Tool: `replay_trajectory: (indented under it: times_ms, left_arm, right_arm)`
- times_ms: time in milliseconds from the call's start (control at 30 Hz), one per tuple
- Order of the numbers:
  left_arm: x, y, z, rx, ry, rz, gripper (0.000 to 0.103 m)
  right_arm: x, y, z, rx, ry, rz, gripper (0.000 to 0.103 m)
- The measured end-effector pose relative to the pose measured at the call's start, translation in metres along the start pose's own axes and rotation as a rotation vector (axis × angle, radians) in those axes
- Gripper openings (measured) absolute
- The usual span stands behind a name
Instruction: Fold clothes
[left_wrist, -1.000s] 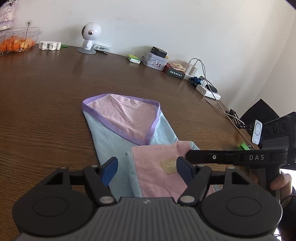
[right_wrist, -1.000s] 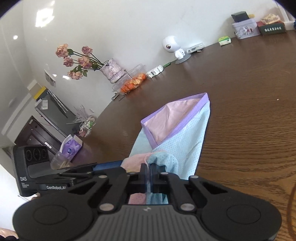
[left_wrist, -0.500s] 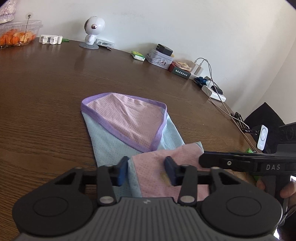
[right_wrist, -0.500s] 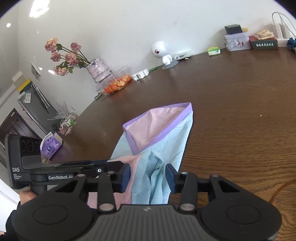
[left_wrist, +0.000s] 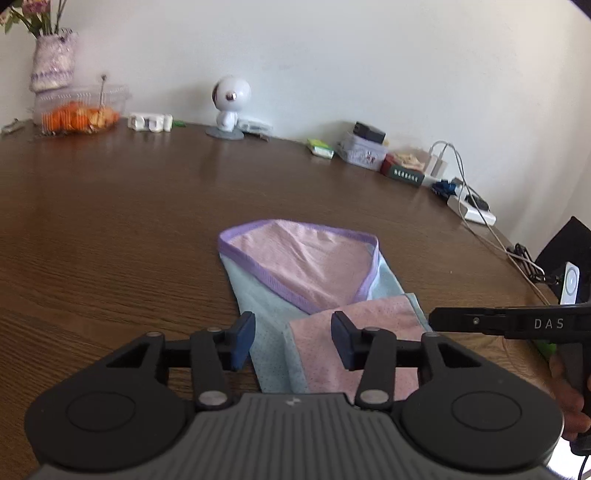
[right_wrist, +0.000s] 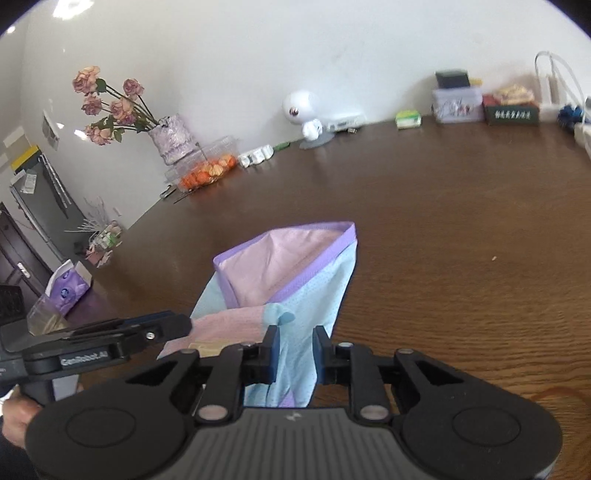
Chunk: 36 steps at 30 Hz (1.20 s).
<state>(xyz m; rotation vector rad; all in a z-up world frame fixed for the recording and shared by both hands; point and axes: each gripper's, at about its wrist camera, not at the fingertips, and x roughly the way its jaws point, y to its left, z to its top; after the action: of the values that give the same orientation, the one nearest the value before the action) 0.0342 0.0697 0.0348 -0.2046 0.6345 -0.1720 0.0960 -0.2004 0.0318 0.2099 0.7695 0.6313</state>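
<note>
- A second ago your right gripper (right_wrist: 294, 354) was clamped on the pale blue edge of the garment (left_wrist: 310, 280). Now its pads stand a little apart with the blue fabric between them, and the jaws are closing again. I can't tell for certain whether they press the cloth, but they look clear of it.
- Your left gripper (left_wrist: 293, 341) has narrowed and is now spreading once more. It holds nothing and hovers over the near end of the garment.
- Both wrists have tipped up since then, so more of the wall and the far clutter shows.
- My reading: you have let go after a fold and are re-gripping for the next one.
- The garment lies flat on the brown wooden table (left_wrist: 110, 229), near its front edge, directly ahead of both grippers.
- It is pale blue mesh with a pink lining and lilac binding (left_wrist: 371, 269). The far end is turned back in a pink triangle, and a pink flap (left_wrist: 362, 325) is folded over the near end.
</note>
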Motion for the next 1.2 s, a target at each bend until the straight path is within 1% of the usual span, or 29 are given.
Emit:
replay_trajectory:
  times_ms: [33,67,100,133,167,200,233,267,300,333,367,467,500,533,567,600,633,667,700,733,800,867,900,933,1067,1200]
  left_arm:
    - [-0.008,-0.005,-0.001,0.013,-0.021,-0.017,0.060]
    - [-0.014,-0.013,-0.004,0.046,-0.029,-0.027,0.063]
    - [-0.018,-0.021,-0.007,0.089,-0.031,-0.035,0.068]
    - [-0.019,-0.028,-0.011,0.124,-0.018,-0.036,0.068]
    - [-0.016,-0.032,-0.016,0.149,0.009,-0.034,0.067]
    - [-0.012,-0.035,-0.021,0.163,0.040,-0.038,0.064]
    - [-0.008,-0.036,-0.026,0.165,0.065,-0.045,0.061]
    - [-0.005,-0.035,-0.030,0.158,0.074,-0.044,0.060]
    - [-0.003,-0.034,-0.033,0.148,0.077,-0.039,0.060]
    - [-0.004,-0.034,-0.034,0.148,0.077,-0.039,0.060]
    - [-0.005,-0.034,-0.034,0.153,0.075,-0.041,0.061]
    - [-0.007,-0.029,-0.021,0.140,0.074,-0.042,0.063]
    - [-0.007,-0.027,-0.016,0.136,0.070,-0.031,0.070]
    - [-0.007,-0.024,-0.011,0.132,0.067,-0.021,0.083]
    - [-0.001,-0.022,-0.008,0.141,0.077,-0.001,0.085]
    - [0.007,-0.019,-0.005,0.154,0.094,0.022,0.082]
    - [0.014,-0.015,-0.005,0.151,0.120,0.039,0.076]
    - [0.018,-0.011,-0.006,0.138,0.142,0.027,0.073]
    - [0.019,-0.008,-0.008,0.122,0.144,0.002,0.069]
    - [0.018,-0.008,-0.010,0.121,0.137,-0.009,0.066]
    - [0.018,-0.013,-0.014,0.151,0.131,-0.010,0.065]
    - [0.018,-0.017,-0.015,0.155,0.137,-0.025,0.059]
    - [0.019,-0.019,-0.015,0.154,0.143,-0.037,0.052]
    - [0.018,-0.022,-0.016,0.151,0.148,-0.047,0.050]
    - [0.014,-0.046,-0.027,0.181,0.160,-0.085,0.050]
    - [0.006,-0.077,-0.044,0.221,0.186,-0.142,0.050]
  right_arm:
    - [-0.007,0.004,-0.001,-0.011,-0.026,0.008,0.019]
    - [-0.011,0.007,-0.003,-0.018,-0.038,0.044,0.019]
    - [-0.012,0.011,-0.004,-0.027,-0.033,0.094,0.019]
    - [-0.009,0.016,-0.008,-0.045,-0.001,0.134,0.018]
    - [-0.004,0.018,-0.012,-0.055,0.032,0.134,0.012]
    - [0.003,0.017,-0.016,-0.048,0.061,0.094,0.012]
    - [0.006,0.010,-0.020,-0.015,0.066,0.071,0.011]
    - [0.008,0.003,-0.024,0.018,0.070,0.049,0.003]
    - [0.005,-0.002,-0.025,0.053,0.065,0.062,0.007]
    - [0.001,0.000,-0.023,0.053,0.055,0.062,0.007]
    - [-0.004,0.006,-0.020,0.019,0.029,0.057,0.011]
    - [-0.010,0.021,-0.003,-0.084,-0.065,0.074,0.012]
    - [-0.004,0.022,0.004,-0.096,-0.072,0.076,0.015]
    - [0.007,0.022,0.009,-0.103,-0.061,0.072,0.015]
    - [0.021,0.020,0.012,-0.105,-0.029,0.057,0.015]
    - [0.035,0.017,0.013,-0.110,0.018,0.042,0.016]
    - [0.045,0.012,0.010,-0.108,0.055,0.015,0.016]
    - [0.048,0.010,0.006,-0.126,0.039,0.005,0.012]
    - [0.047,0.013,0.001,-0.180,0.027,-0.002,0.012]
    - [0.045,0.017,-0.003,-0.239,0.023,-0.014,0.012]
    - [0.041,0.021,-0.006,-0.254,0.034,-0.041,0.011]
    - [0.038,0.025,-0.007,-0.264,0.042,-0.071,0.011]
    - [0.036,0.027,-0.009,-0.278,0.042,-0.087,0.011]
    - [0.033,0.029,-0.012,-0.282,0.043,-0.102,0.011]
    - [0.013,0.023,-0.020,-0.255,0.065,-0.149,0.012]
    - [-0.024,0.015,-0.043,-0.233,0.075,-0.221,0.012]
